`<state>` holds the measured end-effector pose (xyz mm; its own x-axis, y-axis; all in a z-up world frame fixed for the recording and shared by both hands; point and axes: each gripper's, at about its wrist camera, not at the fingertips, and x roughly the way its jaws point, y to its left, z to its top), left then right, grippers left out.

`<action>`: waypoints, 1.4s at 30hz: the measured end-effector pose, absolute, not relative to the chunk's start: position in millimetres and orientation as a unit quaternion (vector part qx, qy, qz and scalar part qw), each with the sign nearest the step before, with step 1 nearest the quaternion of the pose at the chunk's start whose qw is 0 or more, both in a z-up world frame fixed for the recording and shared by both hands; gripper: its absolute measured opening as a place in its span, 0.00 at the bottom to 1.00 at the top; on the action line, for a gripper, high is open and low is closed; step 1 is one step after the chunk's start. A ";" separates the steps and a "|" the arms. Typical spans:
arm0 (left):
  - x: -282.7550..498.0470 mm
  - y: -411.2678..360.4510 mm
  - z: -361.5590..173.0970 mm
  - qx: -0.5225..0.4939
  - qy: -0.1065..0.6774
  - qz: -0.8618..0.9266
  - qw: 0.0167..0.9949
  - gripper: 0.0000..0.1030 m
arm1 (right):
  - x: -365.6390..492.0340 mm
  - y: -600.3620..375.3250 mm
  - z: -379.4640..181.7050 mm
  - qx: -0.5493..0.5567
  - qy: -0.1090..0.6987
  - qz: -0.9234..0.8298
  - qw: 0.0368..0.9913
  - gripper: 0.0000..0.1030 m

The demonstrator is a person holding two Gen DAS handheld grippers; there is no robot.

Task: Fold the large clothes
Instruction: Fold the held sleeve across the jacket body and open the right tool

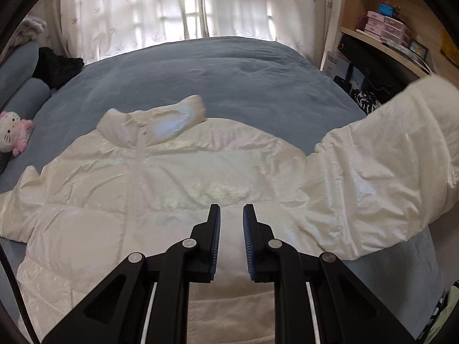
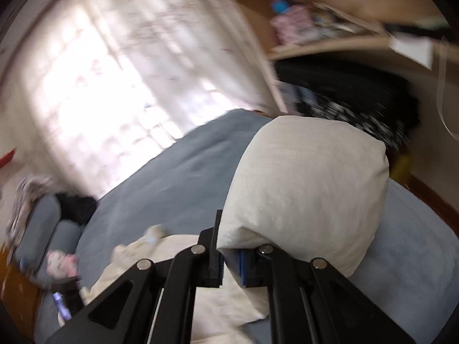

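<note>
A large shiny cream-white puffer jacket (image 1: pixel 160 177) lies front-up on the blue-grey bed (image 1: pixel 223 68), collar toward the window. My left gripper (image 1: pixel 231 210) is open and empty, hovering over the jacket's lower front. The jacket's right sleeve (image 1: pixel 396 160) is lifted off the bed toward the right edge. In the blurred right wrist view my right gripper (image 2: pixel 231 253) is shut on that sleeve's cuff end (image 2: pixel 309 189), which bulges over the fingers; the jacket body (image 2: pixel 172 258) lies below left.
A Hello Kitty plush (image 1: pixel 13 133), blue-grey pillows (image 1: pixel 20 86) and a black fuzzy item (image 1: pixel 57 66) sit at the bed's left. Curtained window (image 1: pixel 178 5) behind. Wooden shelves (image 1: pixel 390 28) with boxes and dark bags stand at the right.
</note>
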<state>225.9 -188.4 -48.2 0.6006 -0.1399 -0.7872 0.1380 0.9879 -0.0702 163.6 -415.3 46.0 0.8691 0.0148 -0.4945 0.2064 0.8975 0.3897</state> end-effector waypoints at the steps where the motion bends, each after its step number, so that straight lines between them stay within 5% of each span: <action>1: 225.8 -180.3 -47.8 -0.002 0.441 -0.076 0.894 0.10 | 166.6 -398.2 50.7 0.205 0.253 -0.036 0.945 0.07; 7: 221.2 -119.7 -45.3 -0.016 0.441 -0.072 0.895 0.09 | 185.7 -310.9 39.5 0.149 0.286 0.035 0.946 0.07; 17: 218.5 -31.8 -79.8 -0.042 0.459 -0.035 0.887 0.11 | 219.2 -199.3 -75.5 0.096 0.423 0.104 0.895 0.10; 22: 217.5 -3.2 -101.9 -0.088 0.458 -0.044 0.883 0.23 | 218.2 -178.0 -112.9 0.097 0.486 0.135 0.858 0.31; 29: 217.4 -3.1 -114.5 -0.114 0.466 -0.090 0.873 0.25 | 195.6 -195.0 -96.1 0.137 0.472 0.139 0.860 0.40; 33: 212.5 -11.8 -109.5 -0.126 0.467 -0.138 0.864 0.33 | 172.2 -214.1 -82.3 0.145 0.448 0.126 0.873 0.40; 37: 205.9 -11.0 -101.0 -0.152 0.450 -0.156 0.866 0.58 | 149.5 -228.4 -80.7 0.145 0.433 0.104 0.884 0.42; 42: 204.6 1.3 -102.1 -0.195 0.452 -0.183 0.851 0.63 | 130.1 -240.0 -99.4 0.155 0.448 0.090 0.876 0.42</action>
<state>204.6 1.3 -102.1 0.5237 -0.4881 -0.6982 0.1358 0.8569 -0.4973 130.1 -240.0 -99.4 0.5832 0.2963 -0.7564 -0.0180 0.9356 0.3526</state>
